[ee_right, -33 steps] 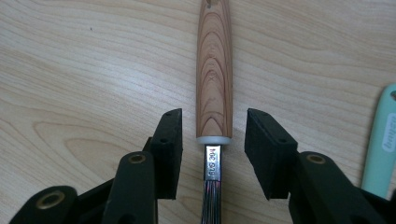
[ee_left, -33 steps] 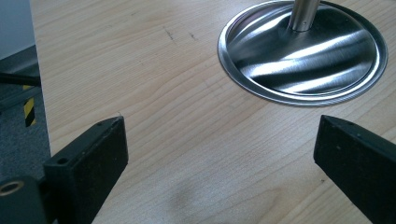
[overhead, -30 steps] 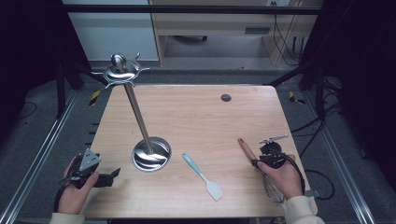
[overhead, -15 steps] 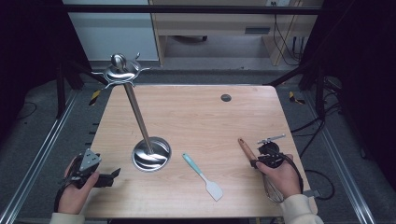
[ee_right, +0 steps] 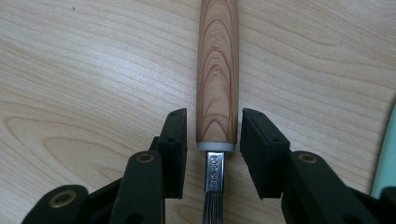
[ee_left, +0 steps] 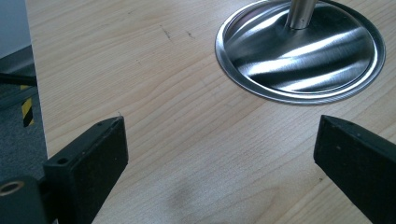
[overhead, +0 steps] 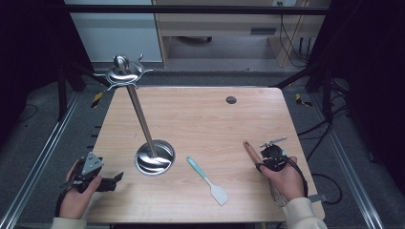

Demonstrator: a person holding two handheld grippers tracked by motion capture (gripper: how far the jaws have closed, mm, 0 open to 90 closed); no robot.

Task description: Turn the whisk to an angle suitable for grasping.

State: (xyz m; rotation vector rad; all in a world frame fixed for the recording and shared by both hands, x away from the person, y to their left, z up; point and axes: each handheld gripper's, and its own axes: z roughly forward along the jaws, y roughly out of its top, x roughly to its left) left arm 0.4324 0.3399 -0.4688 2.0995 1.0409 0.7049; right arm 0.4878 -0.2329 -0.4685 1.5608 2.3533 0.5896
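A utensil with a wooden handle (ee_right: 217, 84), a metal collar and wires lies on the table at the right (overhead: 250, 151). My right gripper (ee_right: 213, 140) straddles the collar end of the handle. Its jaws have just been closing, and thin gaps still show beside the wood. A person's right hand holds this gripper (overhead: 267, 156). My left gripper (ee_left: 219, 154) is open over bare wood, just short of the round base (ee_left: 299, 56) of a steel hanging stand (overhead: 154, 157). It sits at the front left (overhead: 114, 181).
A teal and white spatula (overhead: 207, 180) lies between the stand and the right hand; its edge shows at the far right (ee_right: 387, 154). The stand's pole rises to a hooked top (overhead: 123, 71). A small dark hole (overhead: 231, 99) marks the table's far side.
The right hand has edged very slightly by the wooden handle. The left hand, stand and spatula have not moved.
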